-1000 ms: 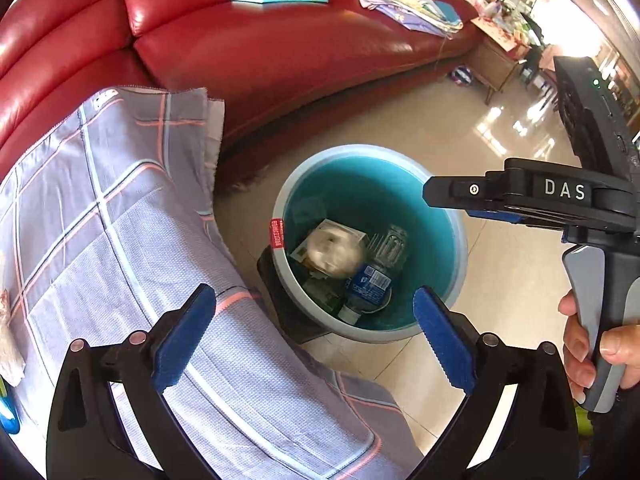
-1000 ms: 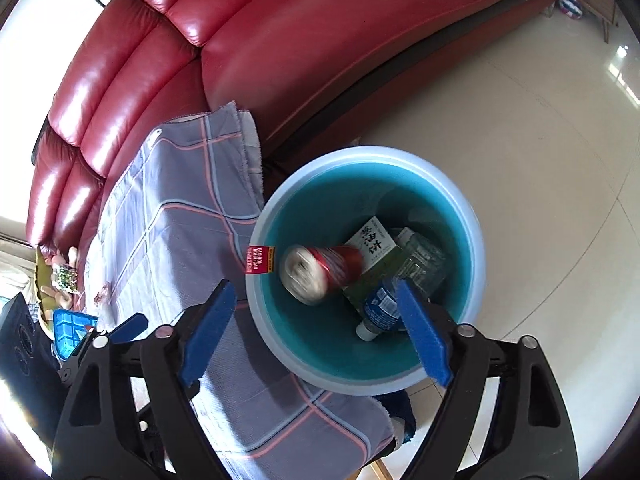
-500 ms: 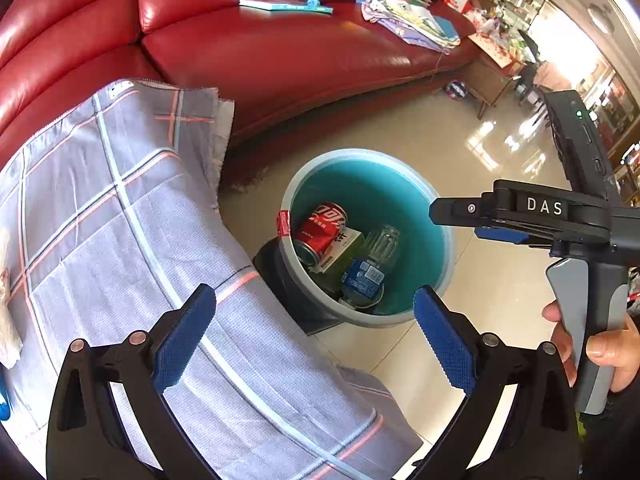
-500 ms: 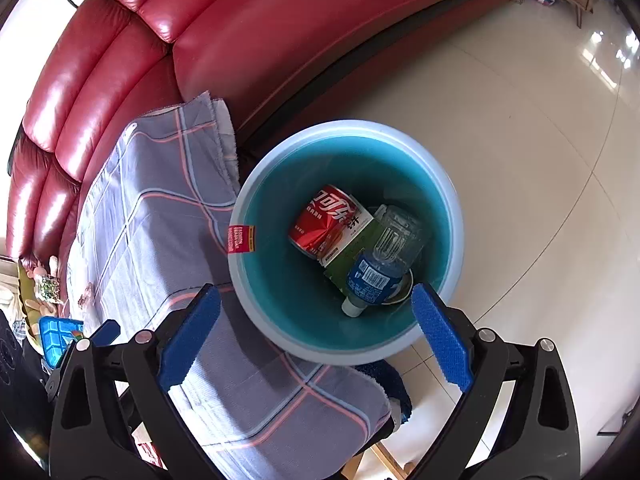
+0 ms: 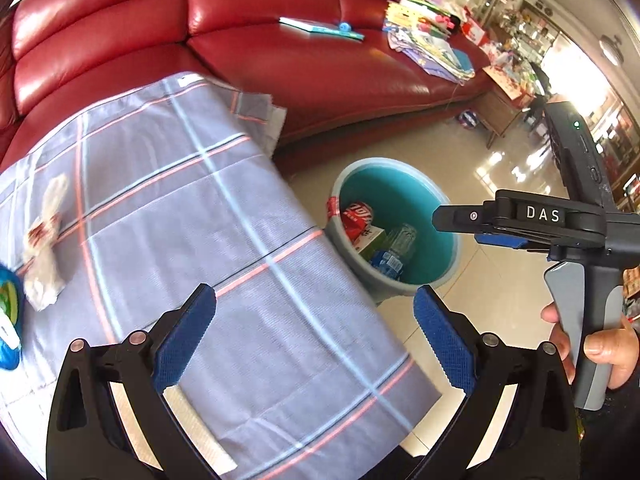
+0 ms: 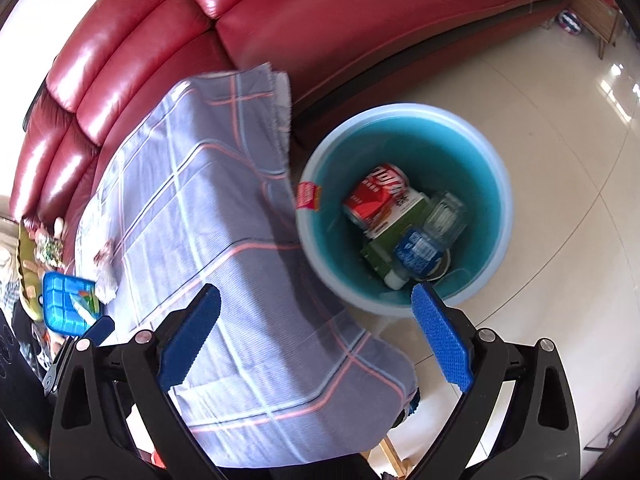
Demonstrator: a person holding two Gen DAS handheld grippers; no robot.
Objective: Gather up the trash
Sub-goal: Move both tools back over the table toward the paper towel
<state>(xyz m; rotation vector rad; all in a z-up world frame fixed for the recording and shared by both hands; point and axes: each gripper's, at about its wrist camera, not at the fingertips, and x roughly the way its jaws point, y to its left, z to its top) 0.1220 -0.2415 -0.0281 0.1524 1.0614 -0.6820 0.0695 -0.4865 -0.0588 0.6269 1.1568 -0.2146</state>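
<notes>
A round bin (image 5: 400,162) with a teal inside stands on the floor beside the table; it holds a red can (image 5: 357,216), a green-and-white carton (image 5: 372,242) and a clear bottle (image 5: 394,250) with a blue label. From the right wrist view the bin (image 6: 460,160), can (image 6: 378,196), carton (image 6: 396,224) and bottle (image 6: 424,240) show from above. My left gripper (image 5: 315,300) is open over the checked tablecloth (image 5: 180,220) with nothing in it. My right gripper (image 6: 316,296) is open and holds nothing, near the table's corner. A stained crumpled tissue (image 5: 42,252) lies on the cloth at the left.
A red leather sofa (image 5: 280,60) runs behind the table and bin, with a book (image 5: 320,28) and a pile of papers (image 5: 428,36) on it. A blue tray (image 6: 64,304) sits at the table's far left. Pale floor tiles (image 6: 540,100) spread to the right. A hand (image 5: 600,348) grips the right tool.
The red can, blurred in mid-fall a second ago, now lies still on the carton. Both grippers have pulled back from the bin toward the table, and the tissue has come into the left view.
</notes>
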